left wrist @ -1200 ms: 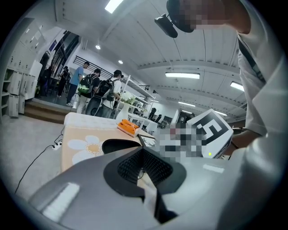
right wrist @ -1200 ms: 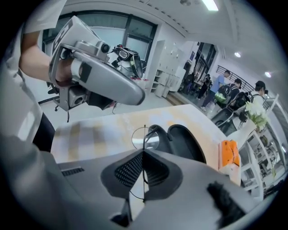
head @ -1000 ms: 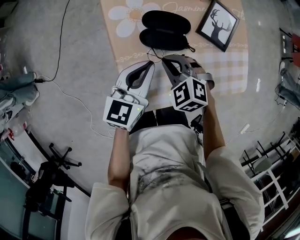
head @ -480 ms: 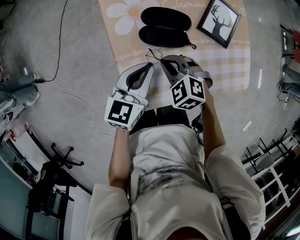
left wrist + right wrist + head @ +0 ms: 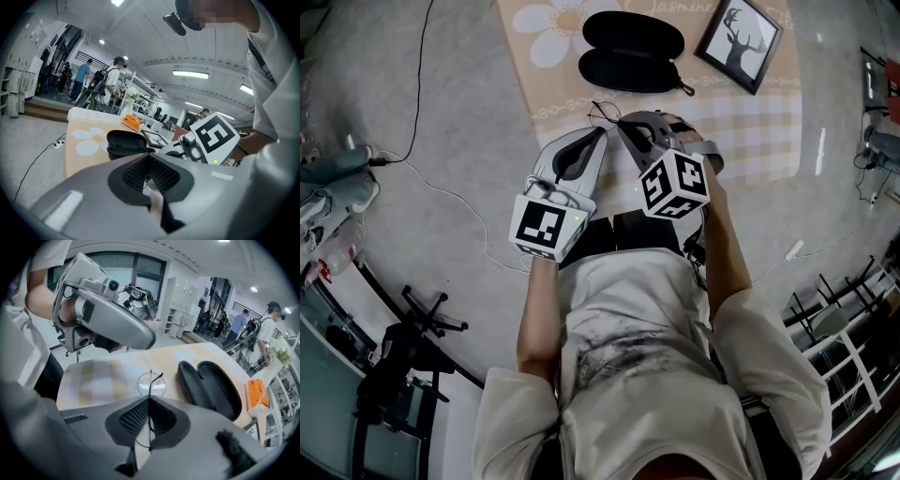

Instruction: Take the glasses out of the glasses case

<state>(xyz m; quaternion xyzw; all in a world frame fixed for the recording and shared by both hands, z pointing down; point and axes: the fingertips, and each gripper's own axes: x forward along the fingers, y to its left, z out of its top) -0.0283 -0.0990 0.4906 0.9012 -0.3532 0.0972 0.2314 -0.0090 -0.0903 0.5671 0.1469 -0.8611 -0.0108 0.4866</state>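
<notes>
**Status: glasses out of case, held by right gripper**

1. Right gripper (image 5: 149, 400): jaws closed narrow on the glasses (image 5: 151, 380). The thin wire frame runs up through the jaw gap. One round lens and a dark temple tip project past the jaw tips, above the mat (image 5: 750, 122).

2. Left gripper (image 5: 149, 158): jaws closed together. A thin dark line shows in the gap in the left gripper view; what it is cannot be determined. In the right gripper view this gripper sits up and to the left, its tip apart from the lens.

3. Gripper positions: in the head view both grippers point away from the person, over the near edge of the mat. Their tips are close together, the left one beside the right one. The glasses show there as a thin wire loop just beyond the two tips.

4. Case (image 5: 633, 47): black, open, both halves facing up. It lies on the far part of the mat, well apart from the glasses and from both grippers.

5. Surroundings: a daisy print (image 5: 558, 33) marks the mat to the left of the case. A framed deer picture (image 5: 744, 42) lies to the right of the case. A cable (image 5: 420, 94) runs across the grey surface left of the mat.
</notes>
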